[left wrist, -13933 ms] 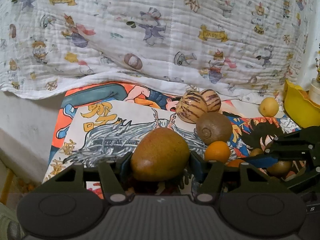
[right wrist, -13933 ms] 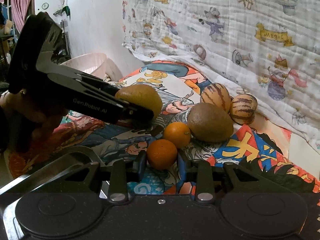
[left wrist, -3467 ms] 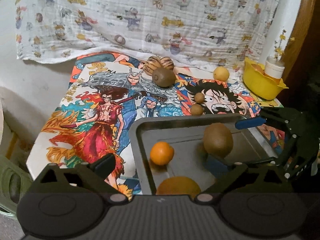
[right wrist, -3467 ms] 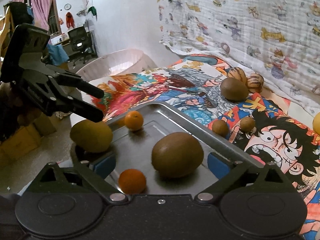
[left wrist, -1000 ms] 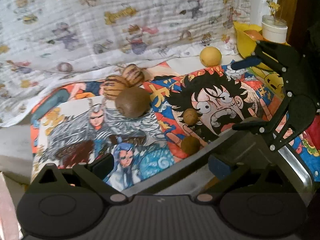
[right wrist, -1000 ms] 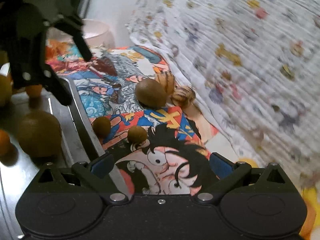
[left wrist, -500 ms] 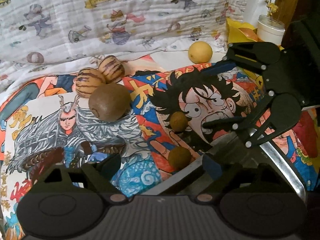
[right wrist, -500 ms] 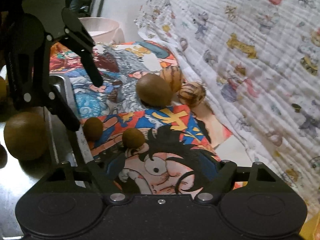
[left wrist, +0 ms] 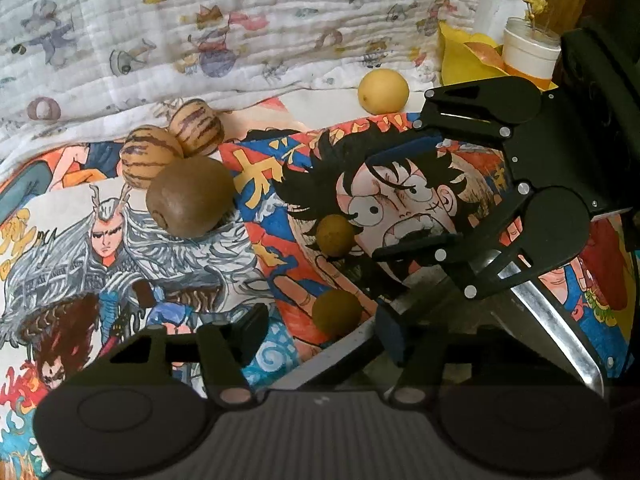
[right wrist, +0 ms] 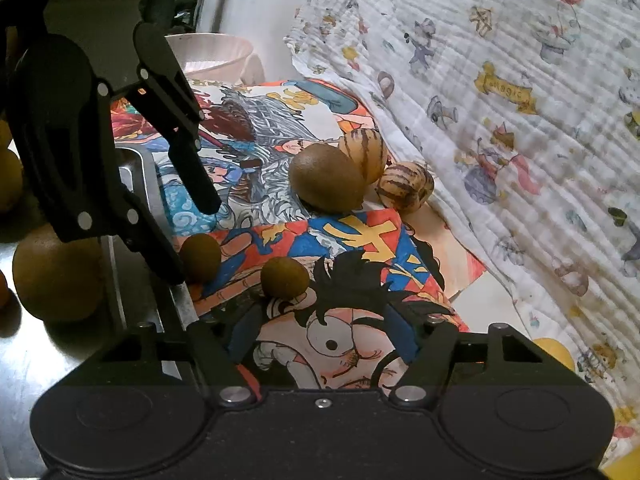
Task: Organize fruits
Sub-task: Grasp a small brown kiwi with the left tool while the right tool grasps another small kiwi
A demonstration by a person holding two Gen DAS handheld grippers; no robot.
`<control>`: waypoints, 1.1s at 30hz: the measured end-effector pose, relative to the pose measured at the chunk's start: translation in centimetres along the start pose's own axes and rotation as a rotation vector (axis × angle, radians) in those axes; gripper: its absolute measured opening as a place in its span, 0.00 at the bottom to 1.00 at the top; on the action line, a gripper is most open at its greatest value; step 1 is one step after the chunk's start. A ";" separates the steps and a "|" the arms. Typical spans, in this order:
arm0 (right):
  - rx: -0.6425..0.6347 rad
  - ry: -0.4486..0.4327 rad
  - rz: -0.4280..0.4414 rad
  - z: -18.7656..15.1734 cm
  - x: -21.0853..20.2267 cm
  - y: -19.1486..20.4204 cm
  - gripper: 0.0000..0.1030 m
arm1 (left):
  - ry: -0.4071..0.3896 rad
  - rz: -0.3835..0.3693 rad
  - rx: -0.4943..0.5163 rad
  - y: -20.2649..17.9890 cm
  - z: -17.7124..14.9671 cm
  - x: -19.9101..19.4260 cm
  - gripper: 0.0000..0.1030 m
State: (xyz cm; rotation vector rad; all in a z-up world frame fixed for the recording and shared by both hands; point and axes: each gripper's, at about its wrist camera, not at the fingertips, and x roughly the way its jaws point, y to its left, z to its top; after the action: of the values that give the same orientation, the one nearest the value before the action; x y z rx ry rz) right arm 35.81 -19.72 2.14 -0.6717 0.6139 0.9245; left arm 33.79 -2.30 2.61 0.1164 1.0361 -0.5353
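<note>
Small brown fruits: two round ones lie on the printed cloth [left wrist: 120, 248] just beside the rim of the metal tray [left wrist: 552, 320]; the nearer fruit [left wrist: 337, 313] sits close against the rim, the farther fruit [left wrist: 335, 235] a little beyond it.
Left gripper [left wrist: 320, 330]: jaws apart and empty, lined up on the nearer fruit, which lies just ahead between the fingers.
Right gripper [right wrist: 323, 334]: jaws apart and empty, low over the cloth, aimed at the farther fruit [right wrist: 285, 277].
Handling: both look light and firm, with a dull, rough skin that should not slip; being round, either may roll off if a finger nudges it first.
Where to hold: across the widest middle, one pad on each side, closing gently so the flesh is not bruised.
Other fruit: a large kiwi-like fruit [left wrist: 190, 202] touches two striped fruits [left wrist: 172, 146] near the white blanket [left wrist: 240, 20]; a yellow fruit [left wrist: 383, 91] lies well apart.
Already in tray: a large brown fruit [right wrist: 56, 272].
</note>
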 end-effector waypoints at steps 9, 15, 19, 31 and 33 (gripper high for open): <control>0.024 -0.008 0.012 0.0 0.5 -0.2 0.60 | 0.003 -0.031 -0.044 0.6 0.0 0.4 0.43; 0.011 -0.012 0.036 0.3 0.9 -0.1 0.58 | -0.005 -0.050 -0.054 0.5 -0.1 0.3 0.35; 0.012 -0.014 0.065 0.6 1.3 0.0 0.54 | -0.012 -0.060 -0.066 0.6 -0.2 0.3 0.33; 0.051 -0.026 0.112 1.2 2.4 -0.7 0.40 | -0.029 -0.079 -0.085 0.7 -0.3 0.6 0.30; 0.057 -0.028 0.113 1.2 2.4 -0.8 0.38 | -0.032 -0.082 -0.088 0.8 -0.4 0.6 0.30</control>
State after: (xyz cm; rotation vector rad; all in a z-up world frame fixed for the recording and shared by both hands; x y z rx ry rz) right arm 37.83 -17.94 1.37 -0.5767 0.6566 1.0162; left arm 34.10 -1.69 1.80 -0.0119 1.0345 -0.5630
